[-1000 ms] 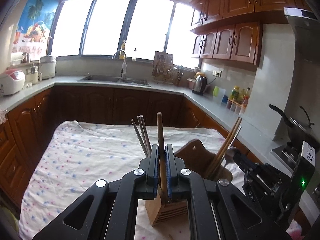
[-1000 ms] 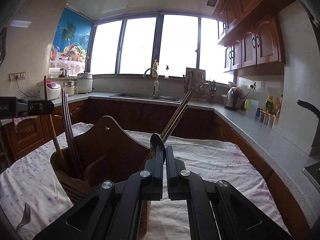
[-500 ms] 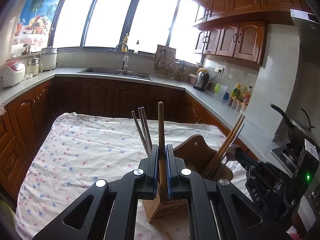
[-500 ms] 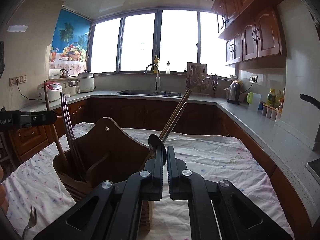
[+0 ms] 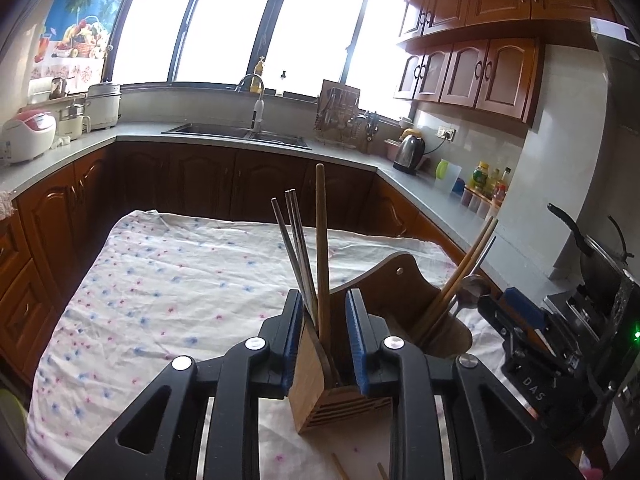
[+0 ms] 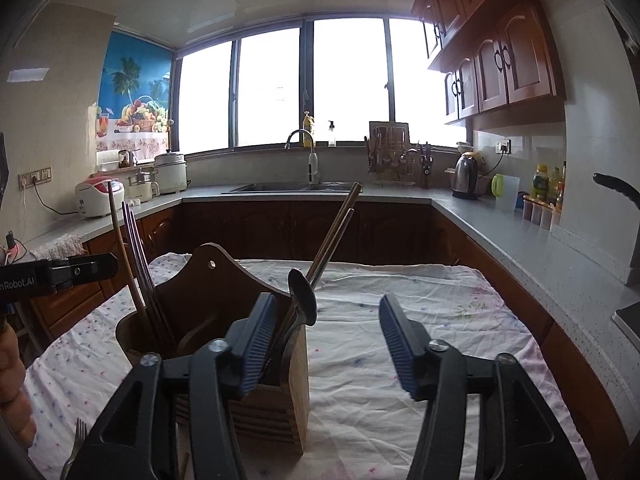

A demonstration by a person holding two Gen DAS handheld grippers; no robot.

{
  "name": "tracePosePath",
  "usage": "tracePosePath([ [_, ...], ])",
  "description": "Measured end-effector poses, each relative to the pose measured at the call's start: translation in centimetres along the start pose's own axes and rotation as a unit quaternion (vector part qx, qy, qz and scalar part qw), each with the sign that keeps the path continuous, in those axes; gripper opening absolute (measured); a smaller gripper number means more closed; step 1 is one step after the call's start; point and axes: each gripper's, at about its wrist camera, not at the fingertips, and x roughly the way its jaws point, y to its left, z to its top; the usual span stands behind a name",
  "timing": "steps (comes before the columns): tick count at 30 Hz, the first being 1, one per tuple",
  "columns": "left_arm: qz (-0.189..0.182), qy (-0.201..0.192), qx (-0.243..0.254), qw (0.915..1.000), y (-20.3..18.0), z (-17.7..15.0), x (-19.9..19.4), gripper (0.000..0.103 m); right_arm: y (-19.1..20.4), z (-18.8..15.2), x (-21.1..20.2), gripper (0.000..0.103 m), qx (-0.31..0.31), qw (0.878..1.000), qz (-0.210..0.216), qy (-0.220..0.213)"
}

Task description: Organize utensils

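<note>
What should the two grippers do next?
Probably pull both back. The left gripper has just let go of the wooden spoon, and the right gripper has just opened off the metal spoon; both stand in the wooden holder.

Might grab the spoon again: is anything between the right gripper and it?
Nothing visible. The right gripper, jaws just opened, has the spoon bare beside one finger, standing in the holder.
</note>
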Motion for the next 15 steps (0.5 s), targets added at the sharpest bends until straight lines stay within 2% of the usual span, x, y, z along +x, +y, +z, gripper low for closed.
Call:
tracePosePath([
  [2,0.004,-0.002,-0.002,1.0,0.0,-0.1,-0.4,0.04,-0.4,0.0,-0.3,0.073,0.008,1.0,0.002,0.0],
  [5,0.009,-0.007,-0.008,0.9999,0.2,-0.4,-1.1,0.056,-0.9,0.0,-0.9,0.087,0.02,1.0,0.001,0.0],
  [6,0.014,-0.007,-0.011,0.9998,0.3,-0.6,-1.4,0.061,-1.0,0.0,-1.1,0.089,0.023,1.0,0.0,0.0],
  [7,0.019,-0.005,-0.013,0.9997,0.3,-0.7,-1.5,0.072,-1.1,0.0,-1.3,0.09,0.027,1.0,0.002,0.0],
  [8,0.024,-0.008,-0.016,0.9995,0.4,-0.9,-1.9,0.079,-1.1,0.0,-1.5,0.091,0.031,1.0,0.004,0.0],
  [10,0.033,-0.012,-0.019,0.9992,0.6,-1.3,-2.7,0.082,-1.2,0.0,-1.9,0.094,0.036,0.999,0.008,0.001],
  [11,0.039,-0.01,-0.02,0.999,0.6,-1.5,-3.1,0.088,-1.2,0.1,-2.2,0.096,0.039,0.999,0.01,0.001],
  [15,0.046,-0.009,-0.029,0.9985,0.7,-2.3,-4.8,0.091,-0.9,0.1,-3.6,0.1,0.042,0.999,0.016,-0.006],
])
